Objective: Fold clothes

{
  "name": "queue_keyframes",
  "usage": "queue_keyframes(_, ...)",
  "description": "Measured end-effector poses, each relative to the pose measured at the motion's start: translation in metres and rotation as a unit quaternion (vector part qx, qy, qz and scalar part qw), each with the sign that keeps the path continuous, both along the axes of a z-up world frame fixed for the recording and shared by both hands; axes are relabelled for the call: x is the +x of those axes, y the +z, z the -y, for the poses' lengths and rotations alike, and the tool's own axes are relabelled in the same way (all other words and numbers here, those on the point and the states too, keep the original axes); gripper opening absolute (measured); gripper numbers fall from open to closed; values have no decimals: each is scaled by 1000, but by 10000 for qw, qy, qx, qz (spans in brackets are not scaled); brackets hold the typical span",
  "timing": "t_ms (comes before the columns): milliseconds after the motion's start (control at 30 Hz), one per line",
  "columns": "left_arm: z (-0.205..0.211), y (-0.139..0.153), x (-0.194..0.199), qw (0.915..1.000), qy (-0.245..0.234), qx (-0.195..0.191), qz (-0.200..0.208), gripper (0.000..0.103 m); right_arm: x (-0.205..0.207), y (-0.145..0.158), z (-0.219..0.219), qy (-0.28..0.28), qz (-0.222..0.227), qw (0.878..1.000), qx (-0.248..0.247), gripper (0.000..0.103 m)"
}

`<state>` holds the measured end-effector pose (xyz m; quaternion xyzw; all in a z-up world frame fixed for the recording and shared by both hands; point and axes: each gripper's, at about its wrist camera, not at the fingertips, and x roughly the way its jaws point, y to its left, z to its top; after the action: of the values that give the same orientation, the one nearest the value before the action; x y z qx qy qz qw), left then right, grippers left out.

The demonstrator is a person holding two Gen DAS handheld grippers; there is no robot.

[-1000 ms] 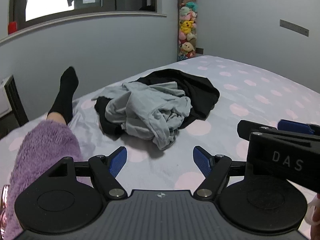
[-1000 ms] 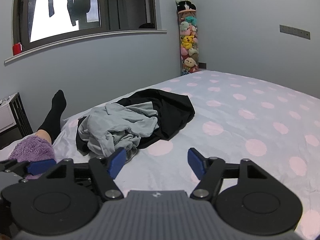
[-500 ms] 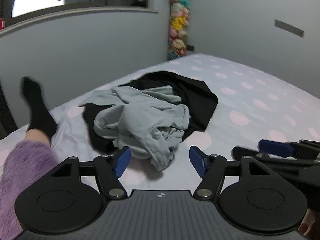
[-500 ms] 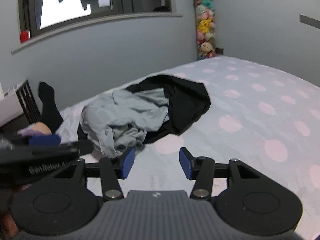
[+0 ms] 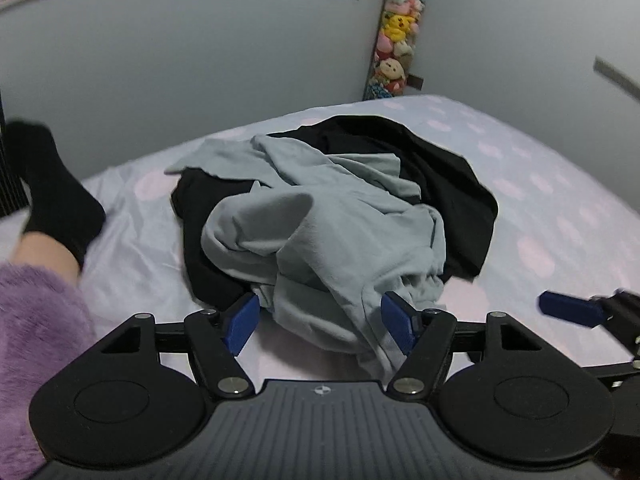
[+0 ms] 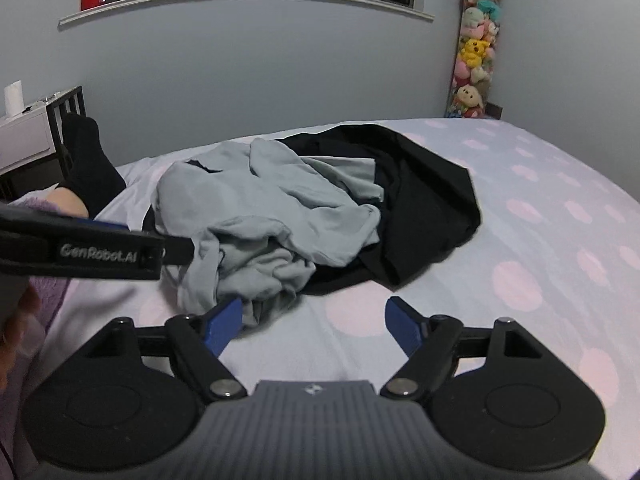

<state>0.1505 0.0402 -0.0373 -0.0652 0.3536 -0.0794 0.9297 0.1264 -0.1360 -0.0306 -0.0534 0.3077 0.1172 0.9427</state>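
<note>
**Both grippers at the edge of the clothes pile**

We're looking down at a bed (image 5: 132, 248) with a pale sheet dotted in pink, and the clothes sit in a heap near its middle: a crumpled grey garment (image 5: 320, 232) lying on top of a black garment (image 5: 452, 184) that spreads out behind and to the right of it.

Our left gripper (image 5: 320, 322) has its jaws wide apart, and the near hem of the grey garment hangs into the gap between the blue pads (image 5: 240, 322) (not pinched, as far as we can tell). Nothing is held.

Our right gripper (image 6: 312, 324) sits just to the right of the heap, its jaws opening now, with only bare sheet between them; the left pad is right beside the grey fabric's edge. It holds nothing either.

Off to the left we see a leg in a black sock (image 6: 90, 164) and a fluffy purple sleeve (image 5: 36, 344). In the far corner stands a column of stuffed toys (image 6: 476, 52).
</note>
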Motion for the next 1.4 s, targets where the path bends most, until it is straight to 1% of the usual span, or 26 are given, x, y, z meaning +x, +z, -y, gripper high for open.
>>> queue_keyframes(33,-1,-1,3,10000,0,-57,30,66,4,-1,-3,83,52,9999,-27,78)
queue_keyframes(67,-2,-1,5,9999,-2,-109,60,63,8,-2,-6,190,130,9997,-77,75)
queue_keyframes(200,-7,1,20,9990,79,-387,210,52,26,-8,-17,408,370,9979,-336,59)
queue_keyframes(233,-6,1,23,9991,84,-366,209,46,32,-9,-18,426,396,9976,-365,58)
queue_keyframes(267,-4,0,27,9992,88,-334,205,40,38,-11,-19,444,421,9973,-394,55)
queue_keyframes(333,0,-1,30,9994,46,-190,275,31,48,-13,-21,493,481,9968,-409,50)
queue_keyframes(367,3,-2,30,9995,37,-103,309,29,52,-14,-22,529,496,9966,-388,44)
queue_keyframes(400,5,-3,30,9994,26,-77,343,26,56,-14,-24,567,498,9965,-349,35)
queue_keyframes(433,6,-4,30,9993,14,-60,377,19,60,-14,-26,611,479,9966,-288,29)
queue_keyframes(467,8,-5,29,9991,2,-42,411,14,62,-14,-26,646,428,9969,-168,17)
queue_keyframes(500,8,-5,28,9989,-7,-40,458,12,64,-13,-26,675,365,9970,-27,10)
queue_keyframes(567,11,-4,23,9983,-52,41,572,9,62,-10,-24,557,376,9976,175,7)
queue_keyframes(600,13,-2,19,9978,-83,62,654,7,58,-7,-24,465,443,9978,190,6)
queue_keyframes(667,18,3,9,9965,-154,13,826,6,47,2,-21,342,623,9974,115,5)
queue_keyframes(733,24,11,-2,9956,-198,-73,908,5,35,12,-17,244,774,9967,76,5)
queue_keyframes(767,27,17,-8,9951,-229,-179,950,4,27,18,-13,203,821,9964,94,5)
queue_keyframes(800,31,24,-16,9941,-262,-247,1022,4,19,24,-10,160,871,9960,83,4)
queue_keyframes(900,47,43,-40,9914,-483,-286,1186,3,-10,44,2,-93,1140,9934,-56,4)
queue_keyframes(1033,74,68,-78,9862,-922,-479,1286,3,-59,75,28,-404,1410,9892,56,4)
queue_keyframes(1100,89,83,-100,9819,-1190,-593,1350,2,-86,91,41,-642,1552,9858,97,4)
queue_keyframes(1233,121,102,-140,9703,-1862,-835,1296,2,-149,117,74,-1183,1745,9773,224,4)
queue_keyframes(1300,137,111,-160,9626,-2196,-955,1265,2,-182,125,87,-1448,1808,9726,207,4)
queue_keyframes(1400,167,115,-190,9463,-2830,-1019,1182,2,-232,129,109,-1996,1873,9617,163,4)
